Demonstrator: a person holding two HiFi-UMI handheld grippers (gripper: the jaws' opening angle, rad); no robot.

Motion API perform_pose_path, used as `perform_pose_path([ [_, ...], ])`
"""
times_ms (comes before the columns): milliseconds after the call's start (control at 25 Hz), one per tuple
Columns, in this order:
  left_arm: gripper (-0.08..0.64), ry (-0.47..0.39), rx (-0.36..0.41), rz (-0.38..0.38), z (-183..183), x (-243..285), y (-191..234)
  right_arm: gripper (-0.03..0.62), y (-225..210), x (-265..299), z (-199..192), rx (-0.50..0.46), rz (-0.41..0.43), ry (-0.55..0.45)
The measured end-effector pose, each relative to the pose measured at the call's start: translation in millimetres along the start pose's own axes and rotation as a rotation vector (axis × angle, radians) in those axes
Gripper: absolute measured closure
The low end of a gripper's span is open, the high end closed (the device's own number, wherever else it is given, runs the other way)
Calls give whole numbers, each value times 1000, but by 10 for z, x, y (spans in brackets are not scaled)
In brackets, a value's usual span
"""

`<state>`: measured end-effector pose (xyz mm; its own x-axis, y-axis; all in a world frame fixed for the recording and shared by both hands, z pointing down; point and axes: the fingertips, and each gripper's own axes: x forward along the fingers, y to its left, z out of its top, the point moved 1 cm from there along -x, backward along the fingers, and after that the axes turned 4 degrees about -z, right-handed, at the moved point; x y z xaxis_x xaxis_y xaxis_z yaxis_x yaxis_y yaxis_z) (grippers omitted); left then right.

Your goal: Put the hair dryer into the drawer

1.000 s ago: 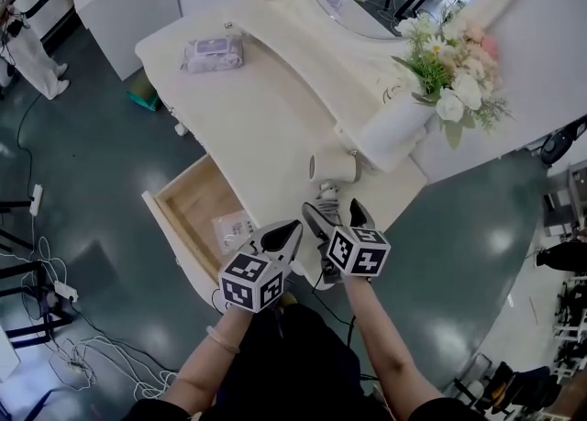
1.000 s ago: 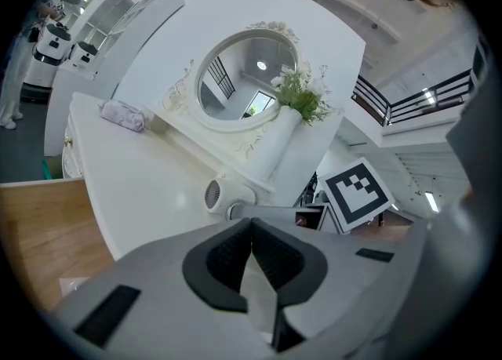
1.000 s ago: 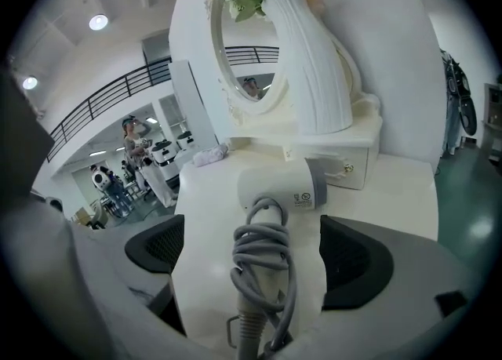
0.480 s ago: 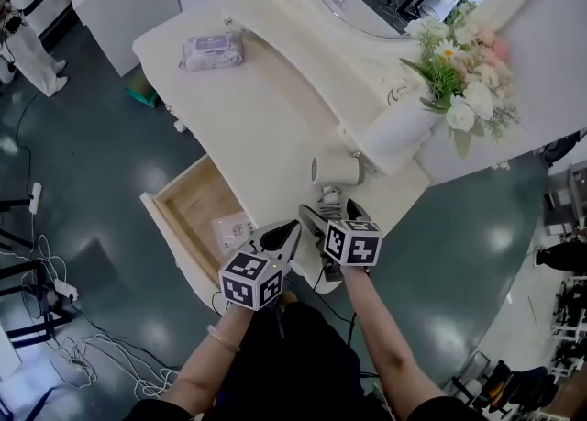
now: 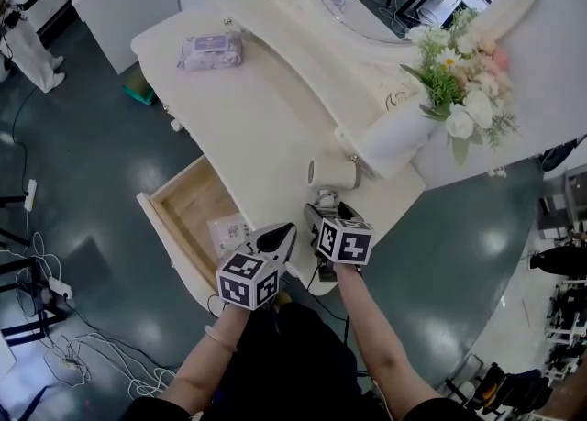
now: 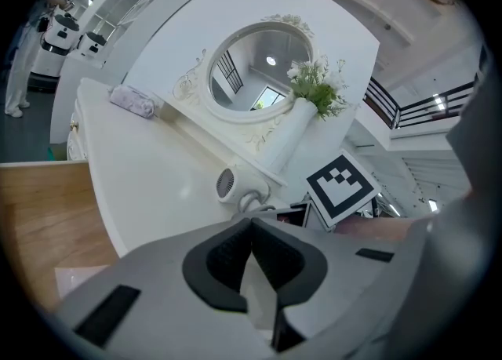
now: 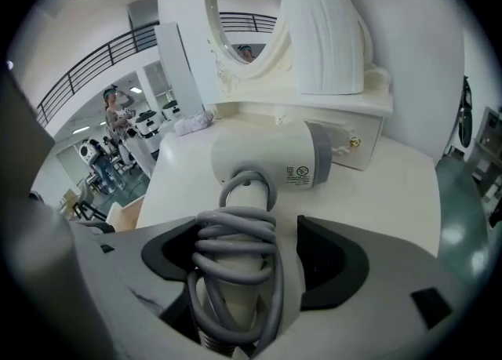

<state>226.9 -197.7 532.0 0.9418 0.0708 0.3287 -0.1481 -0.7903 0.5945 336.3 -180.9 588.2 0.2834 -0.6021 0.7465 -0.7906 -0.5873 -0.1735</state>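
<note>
Hair dryer [image 7: 267,164] between closing right gripper [image 7: 245,250] jaws

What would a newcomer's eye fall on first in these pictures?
The white hair dryer lies on the dressing table near its front edge, its cord-wrapped handle between the jaws of the right gripper, which have just been closing. Left of it in the head view, a drawer stands open; behind it, a vase of flowers.

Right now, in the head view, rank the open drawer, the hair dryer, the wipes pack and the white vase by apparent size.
1. Open drawer
2. White vase
3. Wipes pack and hair dryer: too close to rank, since the dryer's handle is partly covered.
</note>
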Motion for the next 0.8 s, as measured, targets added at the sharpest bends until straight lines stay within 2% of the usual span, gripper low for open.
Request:
perform_pose_path([
  [160, 546, -1, -4, 4, -31, 1, -12, 239, 31, 20, -11, -58, -16, 20],
  [360, 546, -2, -16, 22, -80, -33, 7, 299, 91, 44, -14, -143, -9, 33],
  [800, 546, -31, -4, 67, -77, -151, -55, 299, 60, 47, 4, -129, 24, 9],
])
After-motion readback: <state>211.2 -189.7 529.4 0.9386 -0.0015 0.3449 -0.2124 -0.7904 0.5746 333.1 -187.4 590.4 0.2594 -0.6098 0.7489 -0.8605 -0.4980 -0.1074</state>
